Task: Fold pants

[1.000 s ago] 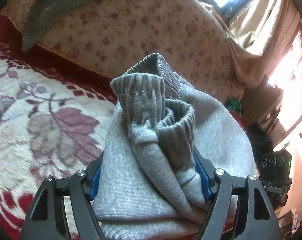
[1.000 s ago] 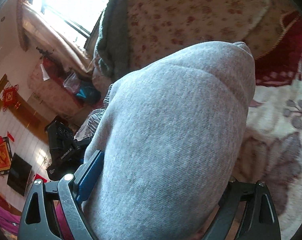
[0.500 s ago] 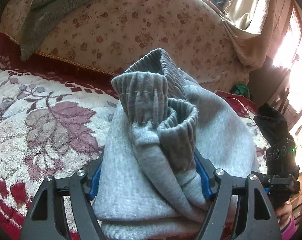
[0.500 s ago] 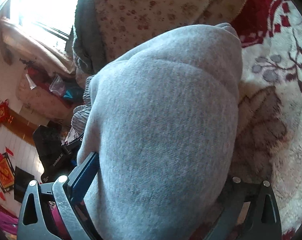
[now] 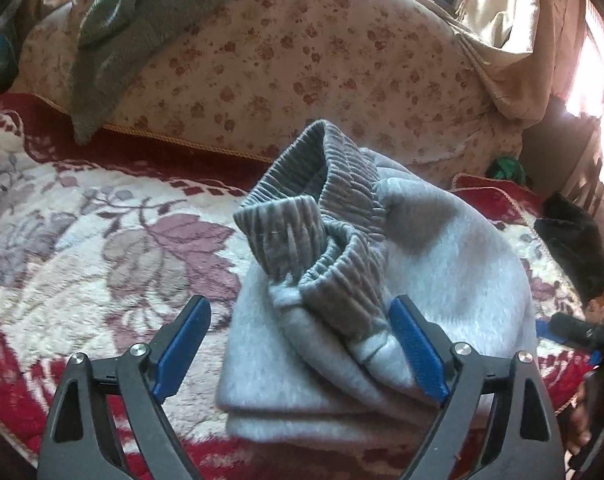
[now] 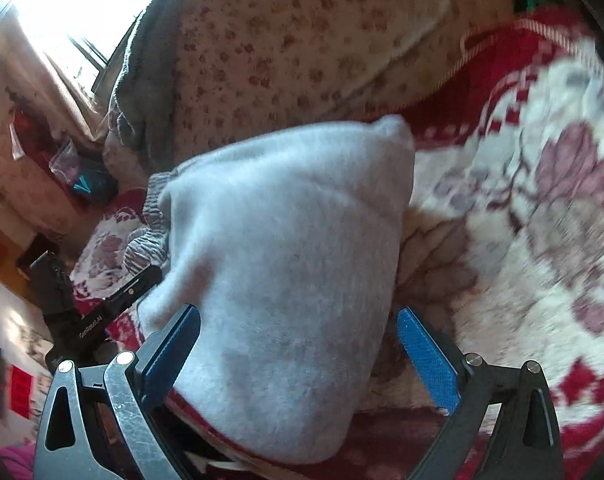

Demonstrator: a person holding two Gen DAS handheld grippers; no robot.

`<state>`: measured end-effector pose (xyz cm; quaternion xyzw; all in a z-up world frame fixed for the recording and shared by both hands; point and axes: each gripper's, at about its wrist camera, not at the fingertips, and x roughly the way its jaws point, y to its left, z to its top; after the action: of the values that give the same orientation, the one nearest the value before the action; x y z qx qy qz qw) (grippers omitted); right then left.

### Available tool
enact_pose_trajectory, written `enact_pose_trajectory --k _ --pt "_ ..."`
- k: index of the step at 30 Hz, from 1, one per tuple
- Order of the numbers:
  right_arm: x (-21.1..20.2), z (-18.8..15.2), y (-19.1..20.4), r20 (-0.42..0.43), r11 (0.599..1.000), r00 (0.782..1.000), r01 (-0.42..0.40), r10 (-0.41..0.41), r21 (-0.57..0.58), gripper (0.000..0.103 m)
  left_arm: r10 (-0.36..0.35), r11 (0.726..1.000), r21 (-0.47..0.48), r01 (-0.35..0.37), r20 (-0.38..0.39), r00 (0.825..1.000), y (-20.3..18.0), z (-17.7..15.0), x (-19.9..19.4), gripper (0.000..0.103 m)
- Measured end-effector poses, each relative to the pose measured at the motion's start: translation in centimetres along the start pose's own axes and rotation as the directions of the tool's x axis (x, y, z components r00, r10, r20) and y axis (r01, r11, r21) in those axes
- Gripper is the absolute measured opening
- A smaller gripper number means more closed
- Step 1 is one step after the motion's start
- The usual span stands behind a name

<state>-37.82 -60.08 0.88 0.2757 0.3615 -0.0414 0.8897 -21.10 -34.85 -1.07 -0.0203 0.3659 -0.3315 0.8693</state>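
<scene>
Soft grey fleece pants [image 5: 454,280], folded, light, floppy | both tongs [image 5: 302,344] [image 6: 298,344] released | grip thick folded edge at 6 o'clock

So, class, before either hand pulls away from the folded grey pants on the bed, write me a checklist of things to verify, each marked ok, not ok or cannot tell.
1. Left tongs open: ok; there is a gap between one blue pad and the cloth.
2. Right tongs open: ok; both pads stand apart from the cloth.
3. Grey pants resting on the floral blanket: ok.
4. Layers stacked evenly: ok at the near edge; the far side is hidden.
5. Ribbed cuffs lying flat: not ok; they stick up on top of the bundle.
6. Cloth free of both tongs: cannot tell; it lies between the pads in both views.
</scene>
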Motion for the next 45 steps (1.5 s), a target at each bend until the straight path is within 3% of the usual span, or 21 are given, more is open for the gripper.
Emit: enact_pose_trajectory --k 7,18,27,45 --pt "-0.9 0.3 3.2 0.09 0.994 0.994 0.074 -0.067 -0.077 0.101 0.095 0.994 0.043 -0.098 0.075 0.993 -0.8 0.8 -2.8 0.091" --pt "-1.4 -0.1 5.5 0.214 0.981 0.969 0.155 -0.128 -0.117 0.103 0.112 0.978 0.161 -0.136 0.148 0.983 -4.7 1.8 -4.3 0.091" --pt "-1.8 -0.4 4.9 0.215 0.975 0.961 0.198 -0.173 -0.1 0.103 0.098 0.976 0.181 -0.119 0.12 0.988 -6.7 2.0 -3.4 0.091" --pt "-2.0 -0.5 4.3 0.215 0.976 0.959 0.203 -0.182 -0.078 0.103 0.1 0.971 0.204 -0.121 0.111 0.989 -8.0 1.8 -2.6 0.091"
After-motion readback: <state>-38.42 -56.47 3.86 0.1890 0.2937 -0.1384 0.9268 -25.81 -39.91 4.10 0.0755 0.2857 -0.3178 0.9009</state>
